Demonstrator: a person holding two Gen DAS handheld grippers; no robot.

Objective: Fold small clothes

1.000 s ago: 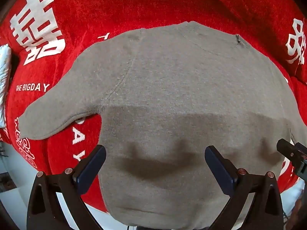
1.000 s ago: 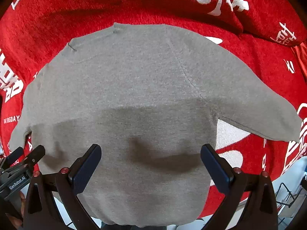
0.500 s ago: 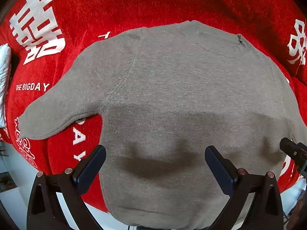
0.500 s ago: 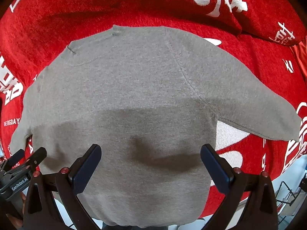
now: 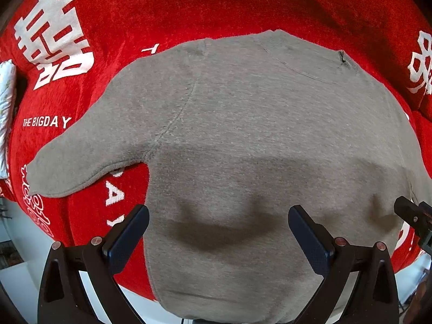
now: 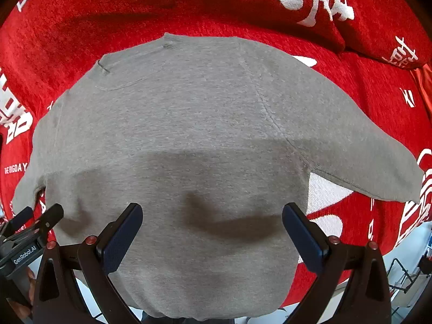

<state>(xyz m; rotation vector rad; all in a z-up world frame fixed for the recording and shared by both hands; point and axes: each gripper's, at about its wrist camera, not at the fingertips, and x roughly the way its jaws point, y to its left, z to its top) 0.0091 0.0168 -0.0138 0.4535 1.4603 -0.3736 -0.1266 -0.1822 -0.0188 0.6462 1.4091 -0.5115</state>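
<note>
Left wrist view shows me the grey sweater (image 5: 256,140) spread flat and face up on a red blanket (image 5: 162,13) printed with white characters, filling the middle of the frame. My left gripper (image 5: 218,232) hangs above the hem end with its fingers (image 5: 127,237) spread wide and nothing between them. One sleeve (image 5: 89,156) sticks out toward the left edge of the frame.

From the right wrist view, my right gripper (image 6: 212,232) is just as open and empty, over the same lower part of the body, and the other sleeve (image 6: 359,156) reaches toward the right edge.

The garment's long axis runs from the hem at the bottom of both frames up to the collar (image 6: 129,62) at the top. Each sleeve lies outward of the gripper on its own side, so I judge the left takes the left-frame sleeve and the right takes the other, folding inward across the body.
</note>
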